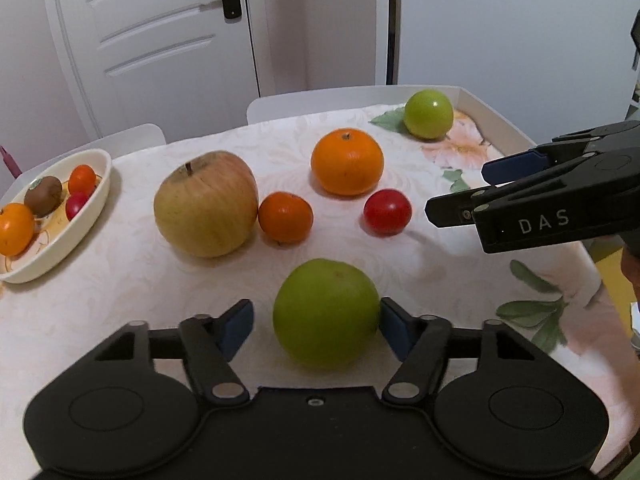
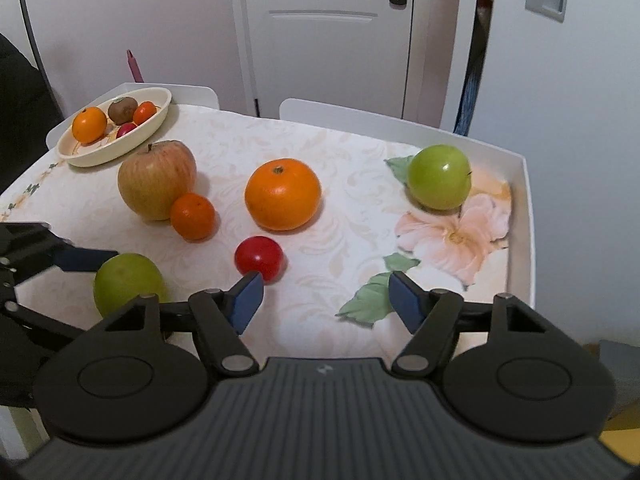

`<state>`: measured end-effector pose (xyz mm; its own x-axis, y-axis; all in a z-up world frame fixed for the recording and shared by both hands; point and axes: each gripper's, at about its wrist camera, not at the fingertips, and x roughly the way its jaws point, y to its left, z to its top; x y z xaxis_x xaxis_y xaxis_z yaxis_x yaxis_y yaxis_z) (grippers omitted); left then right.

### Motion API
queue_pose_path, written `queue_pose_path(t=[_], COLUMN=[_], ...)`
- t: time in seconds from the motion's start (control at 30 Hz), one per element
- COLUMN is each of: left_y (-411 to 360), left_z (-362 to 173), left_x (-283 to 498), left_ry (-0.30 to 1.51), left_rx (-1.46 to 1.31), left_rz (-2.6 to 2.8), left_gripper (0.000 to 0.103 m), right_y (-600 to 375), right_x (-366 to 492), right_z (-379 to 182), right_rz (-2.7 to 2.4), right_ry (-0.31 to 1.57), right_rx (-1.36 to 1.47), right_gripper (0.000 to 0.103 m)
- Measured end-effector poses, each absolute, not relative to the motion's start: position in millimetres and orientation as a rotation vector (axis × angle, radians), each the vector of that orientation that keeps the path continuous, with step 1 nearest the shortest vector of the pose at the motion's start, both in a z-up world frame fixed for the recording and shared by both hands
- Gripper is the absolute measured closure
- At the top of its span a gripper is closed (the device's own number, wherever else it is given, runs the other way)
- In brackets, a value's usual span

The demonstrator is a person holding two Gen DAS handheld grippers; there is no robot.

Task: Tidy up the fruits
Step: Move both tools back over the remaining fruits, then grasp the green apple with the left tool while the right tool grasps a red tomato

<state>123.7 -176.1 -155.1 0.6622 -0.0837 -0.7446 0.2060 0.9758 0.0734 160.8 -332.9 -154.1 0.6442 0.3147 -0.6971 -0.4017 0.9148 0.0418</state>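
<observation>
Left gripper [image 1: 316,322]: agape, straddling green apple [image 1: 326,314] at table's [image 1: 120,288] 6 o'clock | right gripper [image 2: 326,300]: agape, empty | advice: centre pads, squeeze gently | dish [image 1: 86,210]: 10 o'clock

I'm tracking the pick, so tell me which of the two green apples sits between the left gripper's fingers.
The near green apple, flanked by the open left gripper. The far green apple sits at the table's back corner, away from both grippers.
</observation>
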Motion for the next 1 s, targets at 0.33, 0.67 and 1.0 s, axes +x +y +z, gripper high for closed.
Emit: queue_pose_path(t=[0.33,0.67,1.0], left_y=[-183,-176,-164], left_z=[-158,-157,-156], left_x=[120,122,124], left_ry=[0.778,0.786,0.787], left_rx=[0.198,0.200,0.199], left_rz=[-0.190,-0.175,-0.164], left_gripper=[0.045,0.046,0.046], right_y=[-319,-308,-297], right_x=[168,172,173], right_z=[-166,-170,-172], right_rz=[0.459,0.489,0.497], right_ry=[0.773,0.773,0.776], right_rx=[-0.092,-0.073,-0.080], right_gripper=[0.027,0.032,0.045])
